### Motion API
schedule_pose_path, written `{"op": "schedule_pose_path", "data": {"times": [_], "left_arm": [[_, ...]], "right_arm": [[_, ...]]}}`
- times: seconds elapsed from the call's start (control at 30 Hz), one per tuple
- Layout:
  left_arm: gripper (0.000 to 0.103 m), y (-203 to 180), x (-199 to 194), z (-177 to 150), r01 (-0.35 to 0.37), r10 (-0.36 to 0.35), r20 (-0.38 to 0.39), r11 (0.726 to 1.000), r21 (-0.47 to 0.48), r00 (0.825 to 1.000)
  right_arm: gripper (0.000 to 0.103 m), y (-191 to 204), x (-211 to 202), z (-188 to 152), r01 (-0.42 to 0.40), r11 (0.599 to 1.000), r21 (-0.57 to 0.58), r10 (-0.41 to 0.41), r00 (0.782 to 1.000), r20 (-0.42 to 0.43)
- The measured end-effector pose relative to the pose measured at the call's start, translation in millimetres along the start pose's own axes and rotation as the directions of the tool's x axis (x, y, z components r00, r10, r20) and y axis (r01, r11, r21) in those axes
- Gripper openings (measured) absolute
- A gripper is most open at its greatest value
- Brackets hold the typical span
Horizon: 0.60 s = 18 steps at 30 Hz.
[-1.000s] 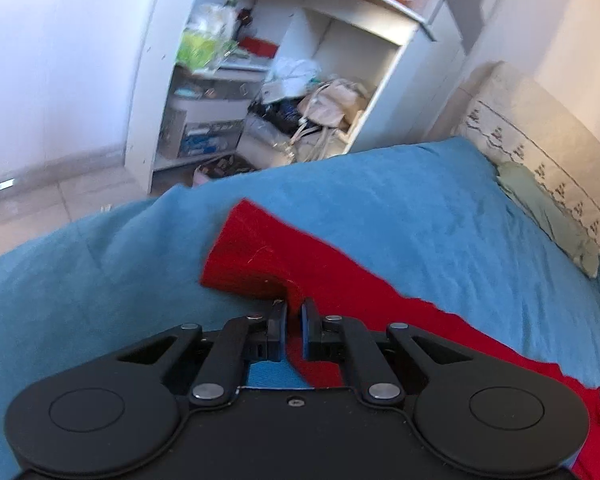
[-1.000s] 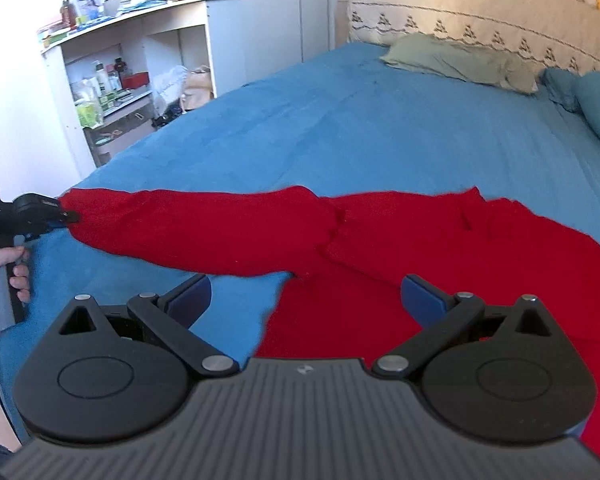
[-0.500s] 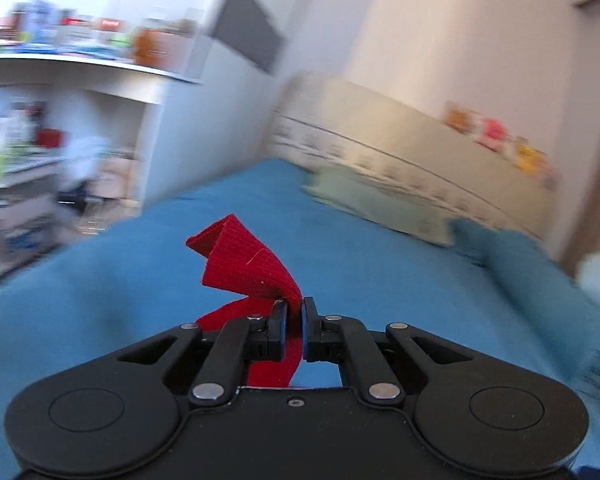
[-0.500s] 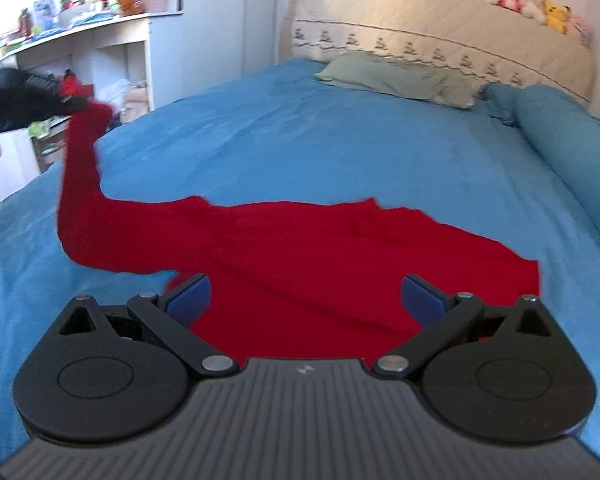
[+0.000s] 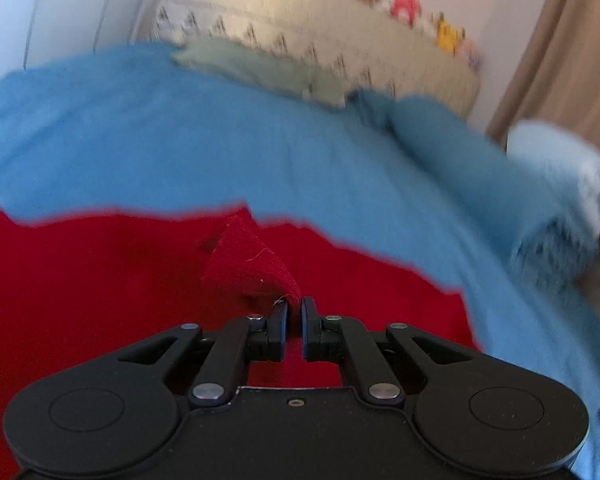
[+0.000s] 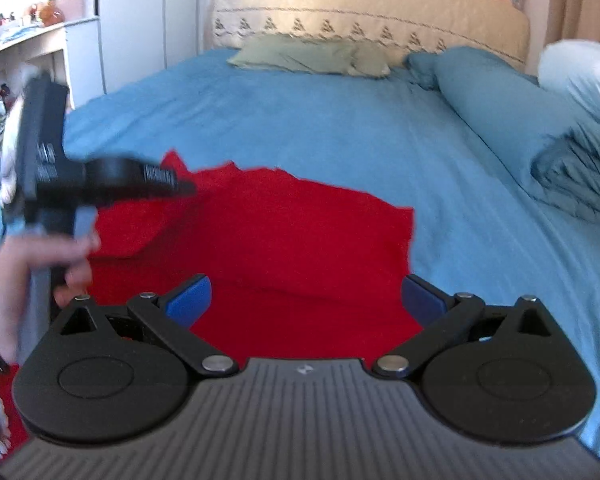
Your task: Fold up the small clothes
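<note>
The left gripper (image 5: pixel 294 308), jaws pinched on a sleeve end (image 5: pixel 252 264) of the red sweater (image 6: pixel 284 232) lying on the blue bed (image 6: pixel 340 120), seems mid-fold (right gripper (image 6: pixel 306 296) wide, empty), so next it should probably lay the sleeve flat and let go.

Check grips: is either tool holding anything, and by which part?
The left tool is shut on the red garment, pinching the end of a long strip, probably a sleeve, carried over the body. The right tool is open and holds nothing.
</note>
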<state>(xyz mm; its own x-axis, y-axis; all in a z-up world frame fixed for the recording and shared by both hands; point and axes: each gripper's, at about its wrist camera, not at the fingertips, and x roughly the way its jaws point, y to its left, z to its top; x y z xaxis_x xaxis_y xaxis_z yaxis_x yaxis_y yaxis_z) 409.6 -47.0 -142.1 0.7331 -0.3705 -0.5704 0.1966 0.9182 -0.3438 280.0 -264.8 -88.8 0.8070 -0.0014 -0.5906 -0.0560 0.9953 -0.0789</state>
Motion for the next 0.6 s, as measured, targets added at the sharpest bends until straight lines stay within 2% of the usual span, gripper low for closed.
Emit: {"op": "schedule_pose_path", "data": {"times": [0.1,0.2,0.23,0.27,0.3,0.33,0.37,0.43,0.47,0.6], "left_arm": [[0.006,-5.0,15.2,-14.8,-0.019,0.020,-0.036,0.999,0.036,0.999],[0.007,-2.0,13.9,-15.8,-0.011,0.014,-0.046,0.998,0.060,0.999],[0.014,-0.8,12.2,-13.5,-0.006,0.008,-0.044,0.998,0.065,0.999],[0.033,-0.2,8.6,-13.9,0.004,-0.001,-0.039,0.997,0.072,0.999],[0.046,2.0,3.1,-12.2,0.013,-0.010,-0.030,0.997,0.076,0.999],[0.070,4.4,-5.8,-8.7,0.017,-0.017,-0.009,0.996,0.085,1.000],[0.084,5.2,-13.4,-4.4,0.012,-0.013,0.017,0.995,0.095,1.000],[0.099,11.2,-39.5,1.5,-0.012,0.003,0.068,0.991,0.133,0.998],[0.103,15.0,-50.3,4.3,-0.028,0.016,0.087,0.989,0.144,0.996],[0.103,46.2,-91.7,14.5,-0.066,0.046,0.130,0.985,0.157,0.990]], "right_arm": [[0.103,-17.7,6.2,-11.8,0.007,1.000,0.009,-0.007,1.000,-0.022],[0.103,-21.6,12.0,-17.0,0.010,1.000,0.028,-0.009,0.999,-0.038],[0.103,-22.5,13.4,-17.8,0.008,0.999,0.034,-0.007,0.999,-0.040],[0.103,-23.7,14.9,-18.3,0.004,0.999,0.041,-0.003,0.999,-0.041],[0.103,-20.8,15.6,-17.5,0.002,0.999,0.043,0.000,0.999,-0.041],[0.103,-20.2,15.7,-17.4,-0.001,0.999,0.043,0.003,0.999,-0.039],[0.103,-18.8,16.5,-16.1,-0.004,0.999,0.040,0.006,0.999,-0.035],[0.103,-11.7,16.4,-12.2,-0.010,1.000,0.021,0.010,1.000,-0.017],[0.103,-6.9,17.5,-10.0,-0.013,1.000,0.008,0.013,1.000,-0.010],[0.103,20.2,31.3,7.8,-0.053,0.997,-0.053,0.053,0.999,0.002]]}}
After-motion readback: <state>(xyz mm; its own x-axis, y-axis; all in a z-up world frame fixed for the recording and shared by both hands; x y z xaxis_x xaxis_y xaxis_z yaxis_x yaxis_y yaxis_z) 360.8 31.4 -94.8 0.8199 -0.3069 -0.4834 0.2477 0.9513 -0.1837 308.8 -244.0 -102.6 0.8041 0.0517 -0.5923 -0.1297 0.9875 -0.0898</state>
